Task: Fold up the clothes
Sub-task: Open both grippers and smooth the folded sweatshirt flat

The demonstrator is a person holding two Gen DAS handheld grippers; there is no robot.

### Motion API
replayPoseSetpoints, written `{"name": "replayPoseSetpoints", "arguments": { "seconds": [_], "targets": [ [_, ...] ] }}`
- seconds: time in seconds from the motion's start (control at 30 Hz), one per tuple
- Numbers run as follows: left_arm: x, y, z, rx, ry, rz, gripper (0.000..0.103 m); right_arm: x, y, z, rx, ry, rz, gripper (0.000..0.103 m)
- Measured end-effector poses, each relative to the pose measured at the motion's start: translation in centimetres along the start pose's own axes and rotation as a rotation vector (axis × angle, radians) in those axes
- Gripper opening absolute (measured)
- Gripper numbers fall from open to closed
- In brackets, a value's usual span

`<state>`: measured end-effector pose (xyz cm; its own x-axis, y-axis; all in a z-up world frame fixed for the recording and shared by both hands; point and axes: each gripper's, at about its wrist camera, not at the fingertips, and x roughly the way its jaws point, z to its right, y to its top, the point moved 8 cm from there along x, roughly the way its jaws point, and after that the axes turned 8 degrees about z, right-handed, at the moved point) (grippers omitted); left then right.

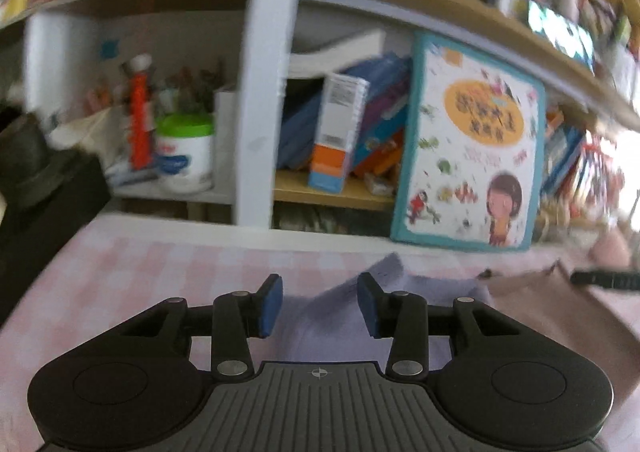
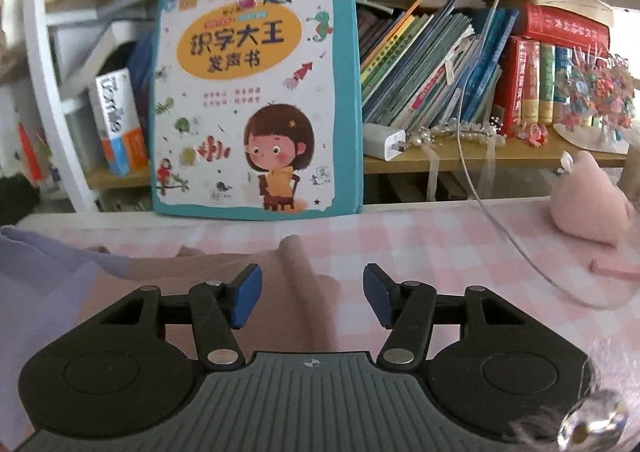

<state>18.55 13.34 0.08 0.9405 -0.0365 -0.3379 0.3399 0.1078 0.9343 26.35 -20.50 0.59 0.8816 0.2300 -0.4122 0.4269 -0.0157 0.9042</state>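
A lavender garment lies on the pink checked tablecloth, with a dusty-pink garment beside it on the right. My left gripper is open and empty, just above the lavender cloth. In the right wrist view the dusty-pink garment lies under my right gripper, which is open and empty. The lavender garment shows at the left there. The right gripper's tip shows at the right edge of the left wrist view.
A bookshelf stands at the table's far edge with a large teal children's book leaning on it. A pink plush toy, a white cable and a pink flat piece lie at the right. A white tub with a green lid sits on the shelf.
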Motion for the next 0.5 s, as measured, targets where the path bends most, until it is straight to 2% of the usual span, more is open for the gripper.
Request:
{"name": "replayPoseSetpoints", "arguments": {
  "seconds": [0.07, 0.1, 0.13, 0.17, 0.2, 0.3, 0.37, 0.43, 0.5],
  "targets": [
    [1.5, -0.2, 0.3, 0.028, 0.005, -0.04, 0.041, 1.0, 0.1, 0.1, -0.005, -0.015, -0.04, 0.055],
    [2.1, -0.4, 0.4, 0.032, 0.008, -0.061, 0.037, 1.4, 0.0, 0.1, -0.006, -0.016, -0.06, 0.048],
    [2.7, -0.7, 0.2, 0.015, 0.017, -0.079, 0.016, 1.8, -0.1, 0.2, -0.001, -0.011, -0.076, 0.029],
    [3.2, -0.9, -0.1, -0.017, 0.02, -0.096, 0.002, 2.1, -0.3, 0.3, 0.014, 0.006, -0.095, 0.017],
    [3.4, -1.1, -0.6, -0.062, 0.017, -0.098, 0.003, 2.0, -0.4, 0.5, 0.042, 0.022, -0.101, 0.004],
    [2.3, -0.8, -1.7, -0.154, 0.0, -0.057, 0.003, 0.2, 0.3, 1.3, 0.134, 0.039, -0.035, 0.004],
    [1.8, -0.9, -2.3, -0.176, -0.005, -0.053, 0.003, -1.1, 0.8, 2.0, 0.19, 0.053, 0.011, 0.004],
    [2.6, -1.6, -2.4, -0.171, 0.005, -0.082, 0.003, -1.0, 0.5, 2.3, 0.206, 0.047, 0.002, 0.004],
    [3.4, -2.3, -2.6, -0.165, 0.016, -0.111, 0.004, 0.0, -0.8, 2.4, 0.168, 0.014, -0.043, 0.004]
  ]
}}
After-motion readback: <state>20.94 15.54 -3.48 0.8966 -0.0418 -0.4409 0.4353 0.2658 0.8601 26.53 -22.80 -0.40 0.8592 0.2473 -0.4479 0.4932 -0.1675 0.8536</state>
